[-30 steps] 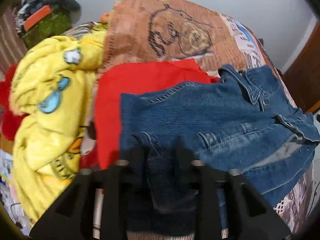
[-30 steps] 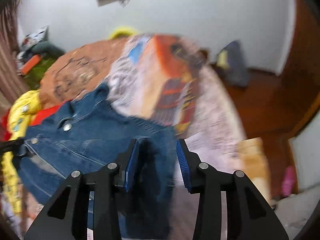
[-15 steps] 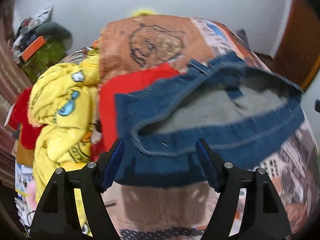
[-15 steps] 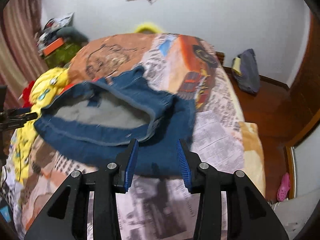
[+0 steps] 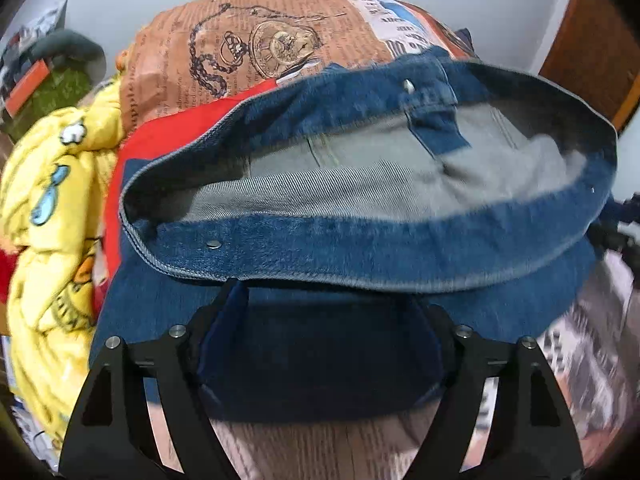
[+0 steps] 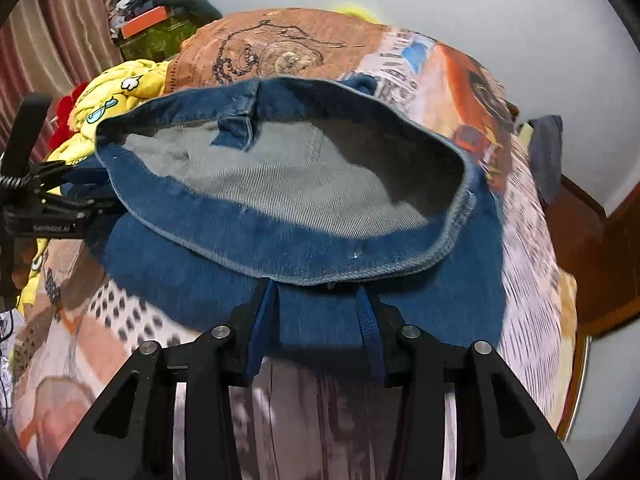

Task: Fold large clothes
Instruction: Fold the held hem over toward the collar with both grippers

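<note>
- Denim jacket (image 5: 360,248) lies on the bed (image 5: 280,40), hem gaping.
- Left hand-held gripper (image 5: 320,308) has just been opening, jaws wide, gripping nothing.
- Right hand-held gripper (image 6: 316,300) is parted, also gripping nothing.

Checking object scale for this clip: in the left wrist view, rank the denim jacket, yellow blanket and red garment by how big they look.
1. denim jacket, largest, though nearest the camera.
2. yellow blanket.
3. red garment, smallest; mostly hidden under the jacket, so its true size is unsure.

The denim jacket (image 5: 360,248) hides most of the red garment (image 5: 160,140), and the bedspread (image 6: 528,240) blurs rightward.
</note>
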